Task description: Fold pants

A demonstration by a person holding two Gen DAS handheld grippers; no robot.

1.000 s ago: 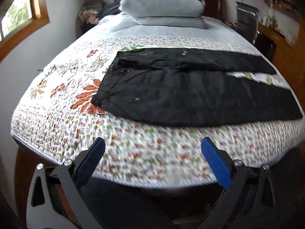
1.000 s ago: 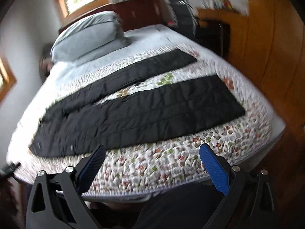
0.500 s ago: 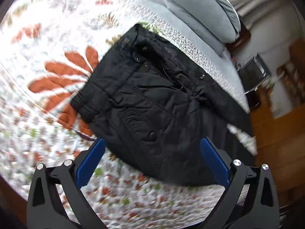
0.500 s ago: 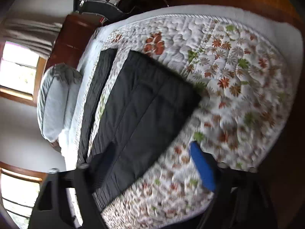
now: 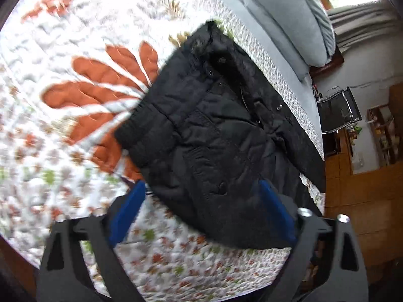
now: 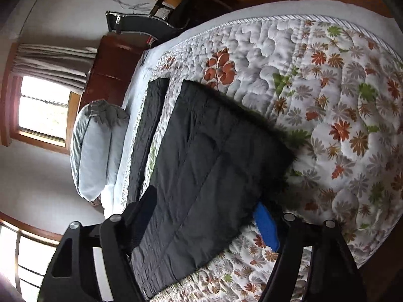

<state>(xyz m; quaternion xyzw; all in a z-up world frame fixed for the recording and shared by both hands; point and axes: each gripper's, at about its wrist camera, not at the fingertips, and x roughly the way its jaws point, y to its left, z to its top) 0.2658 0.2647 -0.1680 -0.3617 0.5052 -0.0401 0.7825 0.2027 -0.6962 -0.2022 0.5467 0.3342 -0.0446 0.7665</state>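
The quilt (image 5: 63, 58) is the landmark throughout: white, printed with orange and green flowers, it covers the bed and carries the black pants (image 5: 216, 141).

In the left wrist view, bare quilt runs wide to the left of the pants' waistband, out to the frame's rim. The waistband end lies over a large orange flower. Below the pants a strip of quilt shows, ending at the bed's near edge, with dark floor beyond. To the right of the quilt stand grey pillows (image 5: 289, 17), a black chair (image 5: 340, 110) and wooden cabinets (image 5: 362, 191).

The left gripper (image 5: 201, 209) is spread wide, holding nothing. Its left finger (image 5: 127, 214) is over bare quilt just beside the near hip edge; the right finger is over the black fabric. The hip and its button sit between them. Whether the tips touch the cloth cannot be told.

In the right wrist view, a pillow and window lie left of the quilt. Two pant legs run along the quilt with a thin strip of it between them. Right of the near leg's hem the quilt lies bare out to its piped edge.

The right gripper (image 6: 209, 216) is also spread apart and empty. The near leg (image 6: 206, 166) fills the gap; its hem corner lies just above the right finger (image 6: 267, 229).
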